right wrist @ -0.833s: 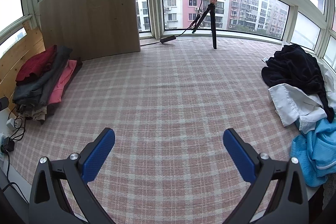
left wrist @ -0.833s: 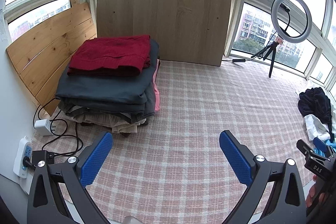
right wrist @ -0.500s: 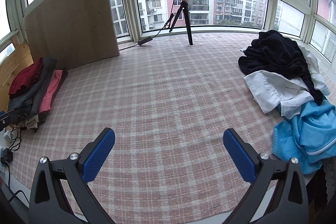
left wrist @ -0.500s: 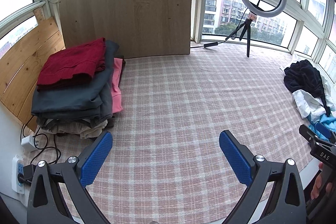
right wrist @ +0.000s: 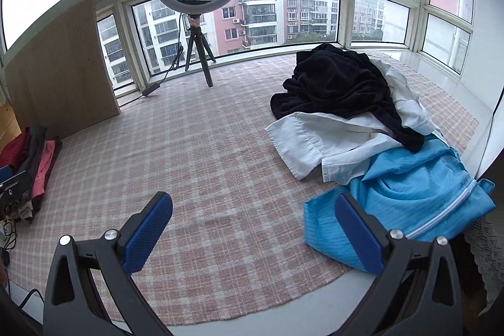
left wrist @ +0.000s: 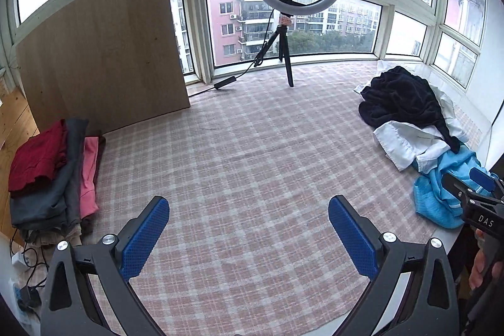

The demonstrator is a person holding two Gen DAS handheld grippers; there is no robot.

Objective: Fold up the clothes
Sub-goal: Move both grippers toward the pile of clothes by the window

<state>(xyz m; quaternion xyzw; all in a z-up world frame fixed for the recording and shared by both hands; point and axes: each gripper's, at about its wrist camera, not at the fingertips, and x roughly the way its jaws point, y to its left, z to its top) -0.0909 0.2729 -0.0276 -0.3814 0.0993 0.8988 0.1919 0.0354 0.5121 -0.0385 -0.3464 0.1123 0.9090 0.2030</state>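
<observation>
Both grippers, left gripper (left wrist: 249, 221) and right gripper (right wrist: 253, 216), gape wide, empty; blue garment (right wrist: 409, 194) looks thin, limp, slippery: pinch near hem edge.

Daylit bay windows (left wrist: 315, 30) surround a plaid-covered platform (left wrist: 252, 147).

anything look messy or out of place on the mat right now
Only the unfolded heap at the right: a black garment, a white shirt and a blue garment lie crumpled over one another. The folded stack at the left sits tidy.
</observation>
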